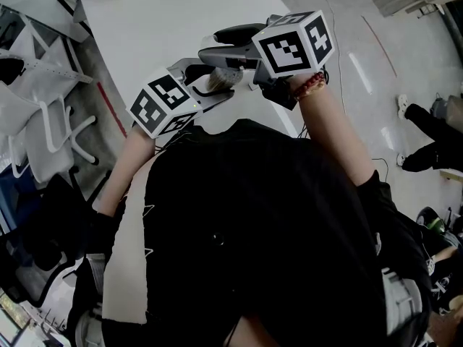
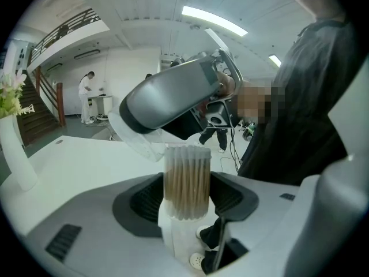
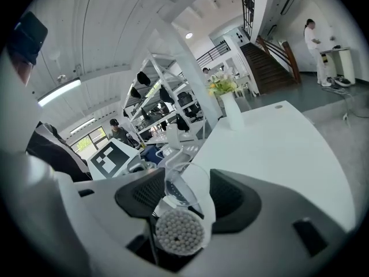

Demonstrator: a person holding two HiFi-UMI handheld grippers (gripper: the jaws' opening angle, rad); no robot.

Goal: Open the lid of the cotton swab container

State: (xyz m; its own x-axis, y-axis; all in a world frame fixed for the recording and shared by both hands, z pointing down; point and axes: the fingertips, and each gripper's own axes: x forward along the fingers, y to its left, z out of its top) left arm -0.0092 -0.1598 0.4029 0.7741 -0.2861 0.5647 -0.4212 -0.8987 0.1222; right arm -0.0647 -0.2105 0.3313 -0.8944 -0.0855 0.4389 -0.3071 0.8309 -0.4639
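Seen from the head view, the person in a black top has both arms raised over a white surface (image 1: 159,20). The left gripper (image 1: 214,87) and the right gripper (image 1: 217,48) meet nose to nose. The cotton swab container (image 1: 221,79) sits between them, lifted clear of the surface. White chairs (image 1: 51,121) stand off to the left.

In the left gripper view, that gripper's fingers (image 2: 144,198) are pinching the container (image 2: 176,235) upright around its middle, one pad on each side. The swabs (image 2: 187,178) stand bare above the white label, with nothing over their tips. The right gripper (image 2: 128,130) comes in from above, and its fingers carry the clear lid (image 2: 141,146). The lid is tilted and sits off to the upper left of the swab tips. Its rim is right beside them, and I cannot tell whether it touches. A vase of flowers (image 2: 14,154) stands on the surface at the far left, and a person in white (image 2: 86,97) is at the back of the room.

In the right gripper view, the fingers (image 3: 144,195) are closed on the clear lid (image 3: 183,183), which sits tilted between the pads. Just below it are the round white swab heads, seen end-on. The left gripper's marker cube (image 3: 112,157) shows behind, to the left. Further off there are shelves (image 3: 161,103) and a staircase (image 3: 271,56).
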